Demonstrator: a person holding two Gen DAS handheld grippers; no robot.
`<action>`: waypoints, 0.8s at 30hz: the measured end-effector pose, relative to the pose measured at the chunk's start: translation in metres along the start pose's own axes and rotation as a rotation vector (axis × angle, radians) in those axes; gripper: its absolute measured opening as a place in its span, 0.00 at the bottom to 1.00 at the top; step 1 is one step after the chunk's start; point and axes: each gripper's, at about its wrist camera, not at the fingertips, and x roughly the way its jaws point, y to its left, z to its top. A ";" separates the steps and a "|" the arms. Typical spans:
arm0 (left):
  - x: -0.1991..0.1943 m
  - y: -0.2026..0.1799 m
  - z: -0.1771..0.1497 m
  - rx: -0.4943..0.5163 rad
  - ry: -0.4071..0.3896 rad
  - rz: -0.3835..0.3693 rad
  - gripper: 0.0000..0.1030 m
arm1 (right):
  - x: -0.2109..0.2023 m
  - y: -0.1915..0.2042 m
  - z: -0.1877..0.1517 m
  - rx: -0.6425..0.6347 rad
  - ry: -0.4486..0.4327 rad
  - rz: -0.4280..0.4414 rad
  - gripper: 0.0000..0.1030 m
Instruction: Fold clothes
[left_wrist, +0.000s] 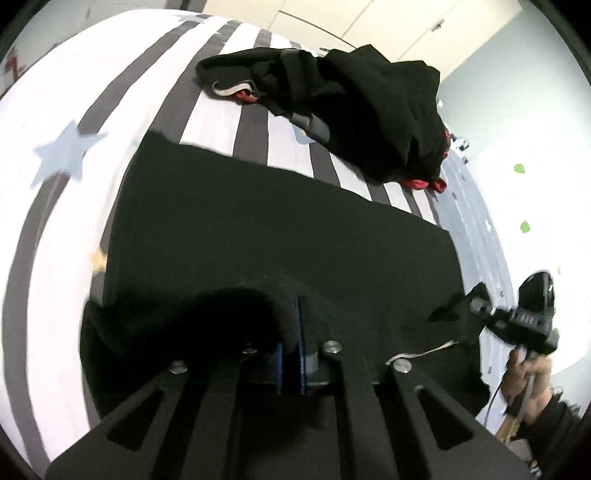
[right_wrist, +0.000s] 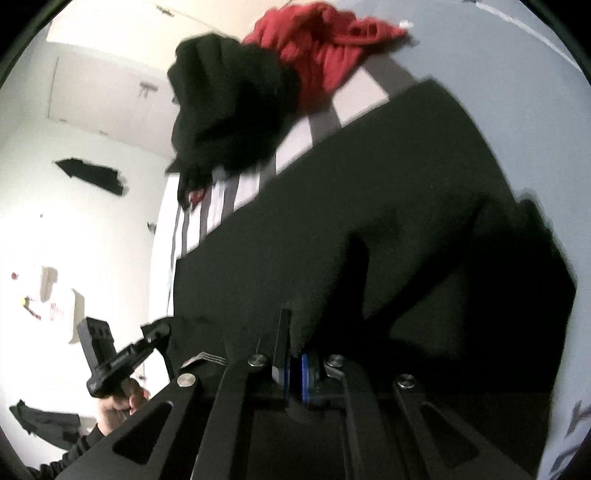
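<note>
The black garment (left_wrist: 280, 229) lies spread flat on the striped bed (left_wrist: 55, 110), its long axis running across both wrist views, from one hand-held gripper to the other. Each holds one near corner. The left hand-held gripper (left_wrist: 291, 354) has its blue pads pressed together on a bunched fold of the near edge. The right hand-held gripper (right_wrist: 293, 373) is likewise clamped narrow on black cloth at its end of the same edge. Neither hand is nearer; they sit at opposite ends of the near hem, and the rest of the cloth stretches away from both towards a heap of black clothes (left_wrist: 362, 110) and a red garment (right_wrist: 325, 48) further up the bed. The fold probably runs away from the person: both corners carried together over the flat body towards the far edge, which lies just short of the heap.
</note>
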 end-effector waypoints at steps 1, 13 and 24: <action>0.002 -0.001 0.006 0.008 0.009 -0.002 0.04 | -0.001 0.000 0.008 0.004 -0.012 -0.001 0.03; 0.029 -0.006 0.074 0.002 0.054 0.016 0.04 | 0.014 -0.003 0.079 0.056 -0.027 -0.041 0.03; 0.046 0.021 0.096 -0.088 0.089 0.103 0.04 | 0.054 0.031 0.136 -0.043 0.004 -0.112 0.03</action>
